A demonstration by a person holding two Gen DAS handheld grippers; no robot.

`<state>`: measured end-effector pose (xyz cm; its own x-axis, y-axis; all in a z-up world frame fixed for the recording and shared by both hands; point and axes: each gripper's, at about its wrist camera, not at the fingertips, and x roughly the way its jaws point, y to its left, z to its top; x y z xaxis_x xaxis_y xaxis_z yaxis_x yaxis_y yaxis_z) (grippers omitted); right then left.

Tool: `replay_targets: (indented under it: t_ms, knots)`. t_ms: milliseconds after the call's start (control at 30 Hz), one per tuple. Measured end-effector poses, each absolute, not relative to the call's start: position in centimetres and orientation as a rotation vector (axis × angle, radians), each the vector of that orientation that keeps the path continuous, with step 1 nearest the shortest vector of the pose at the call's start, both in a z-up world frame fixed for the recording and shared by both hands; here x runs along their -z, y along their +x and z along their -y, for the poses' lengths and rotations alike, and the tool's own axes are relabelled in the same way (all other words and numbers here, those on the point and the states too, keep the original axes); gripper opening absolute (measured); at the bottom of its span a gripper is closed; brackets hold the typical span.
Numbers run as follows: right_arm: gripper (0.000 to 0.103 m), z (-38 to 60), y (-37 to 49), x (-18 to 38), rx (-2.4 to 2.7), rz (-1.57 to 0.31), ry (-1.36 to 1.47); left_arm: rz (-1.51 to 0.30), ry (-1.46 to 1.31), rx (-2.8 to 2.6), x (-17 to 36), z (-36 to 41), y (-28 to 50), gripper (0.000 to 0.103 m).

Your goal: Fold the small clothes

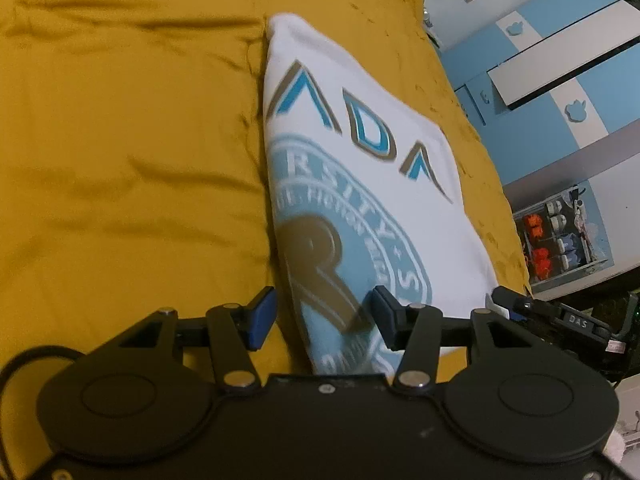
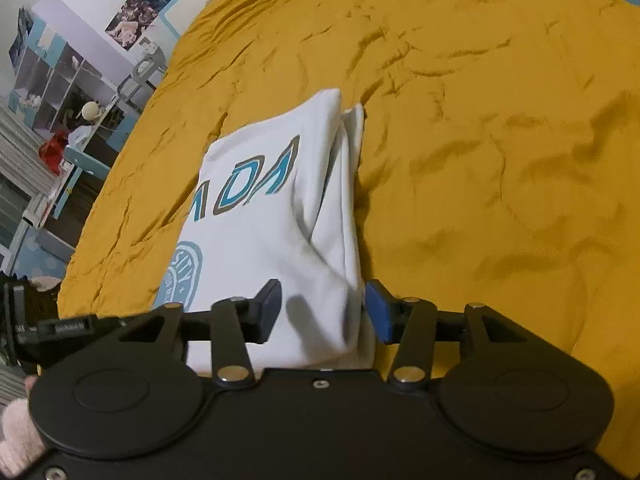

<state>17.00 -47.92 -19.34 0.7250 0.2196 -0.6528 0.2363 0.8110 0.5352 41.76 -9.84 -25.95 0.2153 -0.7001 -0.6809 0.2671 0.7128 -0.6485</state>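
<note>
The left gripper (image 1: 324, 318) stands apart-jawed over the folded white shirt (image 1: 360, 184) on the yellow bedspread (image 1: 120, 140), its pads clear of the cloth. The right gripper (image 2: 322, 310) stands narrower, the shirt's layered edge between its fingers (image 2: 376, 312); contact is unclear. Only the right view shows those stacked folds.

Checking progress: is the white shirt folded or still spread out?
Folded: the white shirt lies as a narrow stack on the yellow bedspread, layered edges showing along one side.
</note>
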Motion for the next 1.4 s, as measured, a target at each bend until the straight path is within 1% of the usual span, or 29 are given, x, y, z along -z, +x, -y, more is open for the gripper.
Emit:
replay_targets:
  t_ms: [33, 67, 100, 133, 167, 233, 333, 433, 467, 533, 567, 633, 667, 700, 733, 833, 933, 1167, 1233, 1400]
  knots:
    - [0.015, 47.8, 17.1, 19.6, 0.006, -0.781, 0.654, -1.178, -0.446, 0.709, 26.1, 10.3, 42.0, 0.049]
    - [0.008, 47.7, 17.1, 19.6, 0.010, -0.785, 0.653, -1.177, -0.449, 0.708, 26.0, 10.4, 41.8, 0.038]
    - [0.008, 47.7, 17.1, 19.5, 0.013, -0.780, 0.652, -1.170, -0.429, 0.704, 25.8, 10.6, 41.8, 0.033]
    - [0.008, 47.5, 16.8, 19.1, 0.009, -0.766, 0.650, -1.157, -0.408, 0.706, 25.4, 10.7, 41.7, 0.023]
    - [0.008, 47.4, 16.4, 18.5, 0.003, -0.746, 0.647, -1.143, -0.407, 0.716, 24.9, 10.4, 41.6, 0.019]
    - [0.007, 47.3, 15.6, 18.0, 0.000, -0.734, 0.643, -1.149, -0.407, 0.727, 24.7, 10.0, 41.5, 0.017]
    - [0.007, 47.4, 15.6, 19.7, 0.014, -0.780, 0.655, -1.187, -0.371, 0.717, 26.1, 10.4, 42.0, 0.018]
    - [0.006, 48.1, 15.7, 22.1, 0.022, -0.803, 0.705, -1.202, -0.365, 0.718, 27.0, 10.2, 42.1, 0.020]
    - [0.007, 48.2, 15.7, 22.3, 0.017, -0.799, 0.714, -1.198, -0.359, 0.724, 26.9, 10.2, 42.2, 0.024]
    - [0.014, 48.5, 15.7, 22.1, -0.001, -0.792, 0.717, -1.196, -0.349, 0.729, 26.5, 10.2, 42.3, 0.028]
    - [0.019, 48.6, 15.7, 21.7, -0.017, -0.791, 0.723, -1.189, -0.335, 0.731, 26.1, 10.3, 42.4, 0.033]
    - [0.026, 49.0, 15.9, 20.7, -0.048, -0.767, 0.716, -1.161, -0.297, 0.721, 25.0, 10.7, 42.5, 0.040]
    - [0.040, 49.2, 16.0, 20.0, -0.057, -0.744, 0.700, -1.131, -0.284, 0.716, 24.3, 10.7, 42.6, 0.044]
    - [0.060, 49.5, 16.5, 19.2, -0.058, -0.718, 0.678, -1.107, -0.277, 0.712, 23.8, 10.6, 42.9, 0.048]
    - [0.066, 49.8, 16.8, 18.7, -0.052, -0.697, 0.662, -1.089, -0.275, 0.704, 23.5, 10.5, 43.2, 0.053]
    - [0.067, 50.9, 19.1, 17.8, -0.074, -0.658, 0.631, -1.068, -0.294, 0.676, 23.4, 10.4, 45.2, 0.054]
    - [0.067, 52.3, 21.7, 18.9, -0.101, -0.681, 0.679, -1.089, -0.337, 0.660, 24.2, 10.4, 47.3, 0.055]
    - [0.067, 53.3, 25.5, 22.0, -0.133, -0.761, 0.725, -1.164, -0.403, 0.659, 26.5, 11.9, 50.3, 0.071]
    - [0.067, 53.2, 26.3, 22.6, -0.166, -0.778, 0.746, -1.174, -0.430, 0.666, 27.1, 12.3, 50.9, 0.073]
    - [0.074, 52.1, 27.8, 23.4, -0.225, -0.792, 0.761, -1.177, -0.462, 0.677, 27.7, 13.9, 52.0, 0.077]
